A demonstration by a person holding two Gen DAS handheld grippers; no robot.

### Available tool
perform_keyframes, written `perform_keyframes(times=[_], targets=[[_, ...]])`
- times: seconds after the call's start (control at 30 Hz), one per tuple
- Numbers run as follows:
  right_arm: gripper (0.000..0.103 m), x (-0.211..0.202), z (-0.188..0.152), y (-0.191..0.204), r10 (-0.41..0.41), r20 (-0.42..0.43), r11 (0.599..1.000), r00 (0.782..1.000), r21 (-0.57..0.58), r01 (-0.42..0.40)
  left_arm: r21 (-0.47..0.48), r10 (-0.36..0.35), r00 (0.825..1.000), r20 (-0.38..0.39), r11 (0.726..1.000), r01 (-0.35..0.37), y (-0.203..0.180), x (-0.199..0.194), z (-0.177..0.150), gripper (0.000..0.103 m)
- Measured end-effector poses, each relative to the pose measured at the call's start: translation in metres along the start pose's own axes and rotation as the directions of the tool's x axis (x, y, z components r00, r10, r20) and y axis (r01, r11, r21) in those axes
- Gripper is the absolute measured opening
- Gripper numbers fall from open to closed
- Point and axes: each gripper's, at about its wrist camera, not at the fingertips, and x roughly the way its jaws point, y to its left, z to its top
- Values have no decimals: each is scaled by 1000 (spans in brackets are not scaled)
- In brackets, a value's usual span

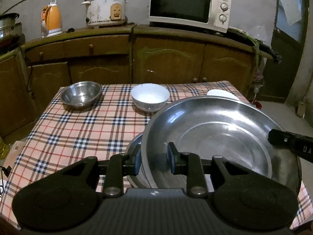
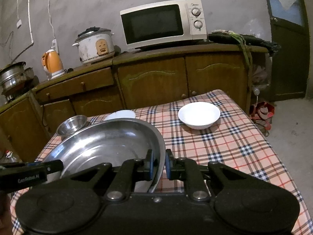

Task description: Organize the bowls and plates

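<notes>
A large steel plate [image 1: 215, 129] [image 2: 101, 141] hangs tilted over the checked tablecloth [image 1: 78, 133], held from both sides. My left gripper [image 1: 154, 161] is shut on its near-left rim, one pad outside the wall and one inside. My right gripper [image 2: 158, 164] is shut on the opposite rim. The edge of a second steel plate [image 1: 134, 145] shows beneath it. A small steel bowl [image 1: 81, 94] [image 2: 71, 125] and a white bowl [image 1: 149, 98] [image 2: 120, 114] stand at the far side. Another white bowl [image 1: 221, 94] [image 2: 199, 114] stands far right, half hidden in the left wrist view.
Behind the table runs a wooden cabinet [image 1: 168, 62] carrying a microwave [image 1: 187, 5], a rice cooker [image 1: 106, 9] and an orange kettle [image 1: 51, 20]. A steel pot [image 2: 11, 76] sits at the far left. A door [image 2: 287, 58] and bare floor lie to the right.
</notes>
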Motion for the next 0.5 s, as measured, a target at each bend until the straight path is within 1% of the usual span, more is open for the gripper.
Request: perform_keyframes(times=[0.5], targets=[[17,27,-9,10,17,-51,1000,999,-4,-17,-13,27,999,-46,1000,-27,13,19,-7,27]])
